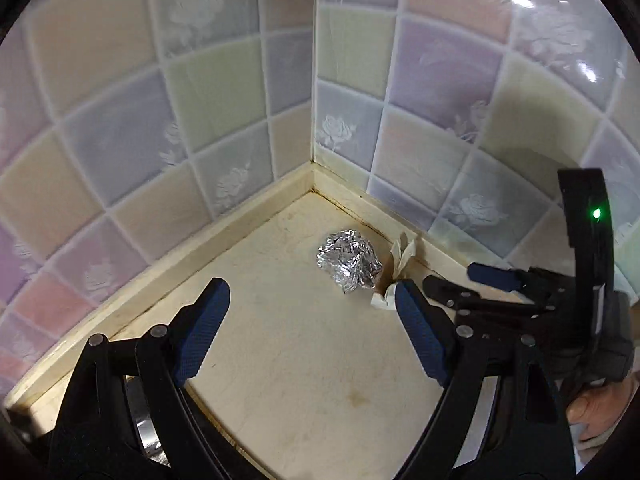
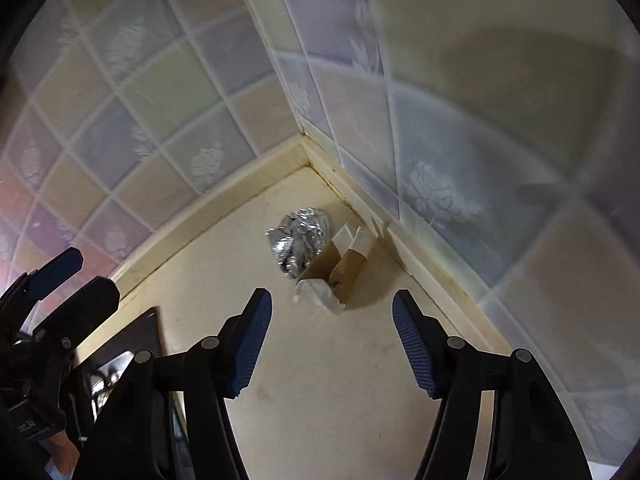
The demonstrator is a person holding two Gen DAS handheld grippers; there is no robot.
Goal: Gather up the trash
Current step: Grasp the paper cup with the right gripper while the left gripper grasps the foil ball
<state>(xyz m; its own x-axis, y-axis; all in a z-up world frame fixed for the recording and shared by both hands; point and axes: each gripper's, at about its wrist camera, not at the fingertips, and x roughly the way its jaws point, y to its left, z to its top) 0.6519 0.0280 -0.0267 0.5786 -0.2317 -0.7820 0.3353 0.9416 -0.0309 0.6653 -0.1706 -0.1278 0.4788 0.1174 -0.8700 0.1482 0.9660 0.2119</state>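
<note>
A crumpled ball of silver foil (image 1: 349,264) lies on the cream counter near the tiled corner. Right beside it lies a brown-and-white folded paper scrap (image 1: 394,270). Both also show in the right wrist view: the foil ball (image 2: 298,240) and the paper scrap (image 2: 340,268). My left gripper (image 1: 312,300) is open and empty, a short way in front of the foil. My right gripper (image 2: 332,304) is open and empty, just short of the paper scrap; it shows at the right of the left wrist view (image 1: 452,280).
Pastel tiled walls (image 1: 224,100) meet in a corner behind the trash, with a raised cream ledge (image 1: 240,216) along their base. A metal sink or hob edge (image 2: 112,372) lies at the lower left. The left gripper shows at the left of the right wrist view (image 2: 76,276).
</note>
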